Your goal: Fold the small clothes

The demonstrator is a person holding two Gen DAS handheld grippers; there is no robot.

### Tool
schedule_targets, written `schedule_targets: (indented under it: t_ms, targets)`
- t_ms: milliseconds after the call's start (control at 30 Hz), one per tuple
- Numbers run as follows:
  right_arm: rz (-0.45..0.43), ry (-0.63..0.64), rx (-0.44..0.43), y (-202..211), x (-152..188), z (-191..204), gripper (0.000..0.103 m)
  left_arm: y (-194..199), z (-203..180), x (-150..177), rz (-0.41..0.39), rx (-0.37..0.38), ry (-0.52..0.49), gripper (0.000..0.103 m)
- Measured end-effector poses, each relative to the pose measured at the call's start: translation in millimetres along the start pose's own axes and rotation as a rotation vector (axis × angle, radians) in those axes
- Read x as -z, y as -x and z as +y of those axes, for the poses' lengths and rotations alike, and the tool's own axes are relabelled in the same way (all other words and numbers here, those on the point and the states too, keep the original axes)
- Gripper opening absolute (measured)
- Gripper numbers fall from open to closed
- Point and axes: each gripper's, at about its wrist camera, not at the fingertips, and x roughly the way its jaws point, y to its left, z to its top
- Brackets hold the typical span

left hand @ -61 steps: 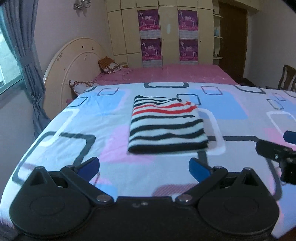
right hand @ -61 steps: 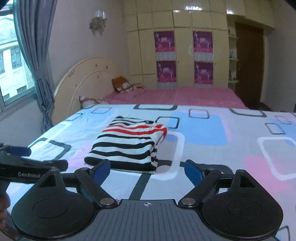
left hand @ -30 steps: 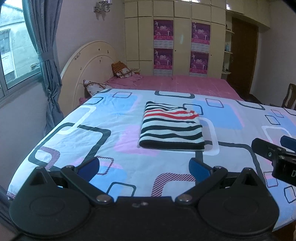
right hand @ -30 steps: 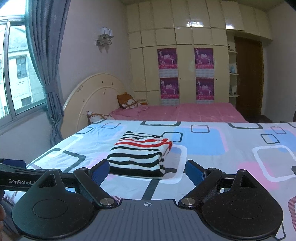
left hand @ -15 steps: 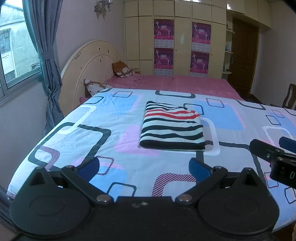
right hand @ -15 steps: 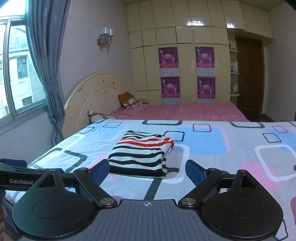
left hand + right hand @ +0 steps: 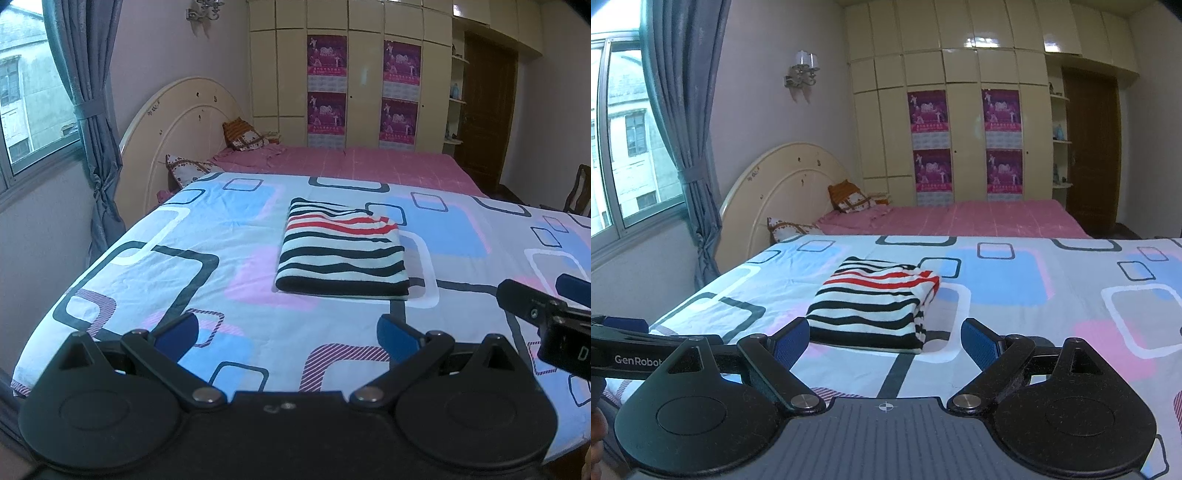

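Note:
A small striped garment (image 7: 341,251), black, white and red, lies folded into a neat rectangle on the patterned bedsheet (image 7: 147,266). It also shows in the right wrist view (image 7: 875,302). My left gripper (image 7: 286,334) is open and empty, held back near the bed's front edge, well short of the garment. My right gripper (image 7: 884,338) is open and empty, also pulled back in front of the garment. The right gripper's body shows at the right edge of the left wrist view (image 7: 546,314).
A second bed with a pink cover (image 7: 351,162) and pillows (image 7: 243,138) stands behind. A rounded headboard (image 7: 184,114), curtain (image 7: 92,129) and window are at the left. Wardrobes with posters (image 7: 327,96) line the back wall, a door (image 7: 484,110) at right.
Both grippers have pulled back and risen from the folded garment over two seconds; in the last half second they barely moved. The garment lies still.

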Motion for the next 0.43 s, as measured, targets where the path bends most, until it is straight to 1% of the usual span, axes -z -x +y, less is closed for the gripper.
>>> schedule_targets:
  t_ms: [200, 267, 333, 433]
  targets:
    - [0.010, -0.006, -0.002, -4.2, 1.7, -2.8, 0.088, -8.6, -1.3, -2.0, 0.020, 0.014, 0.003, 0.103]
    - [0.011, -0.011, -0.001, -5.8, 1.7, -4.5, 0.088, -11.1, -0.7, -1.6, 0.008, 0.032, 0.012, 0.102]
    - [0.014, -0.015, 0.001, -7.8, 1.2, -6.0, 0.088, -15.2, 0.0, -2.2, 0.000, 0.032, 0.033, 0.100]
    - [0.025, -0.021, 0.013, -13.1, 2.1, -10.6, 0.088, -26.6, -2.4, -6.9, 0.016, 0.026, 0.021, 0.103]
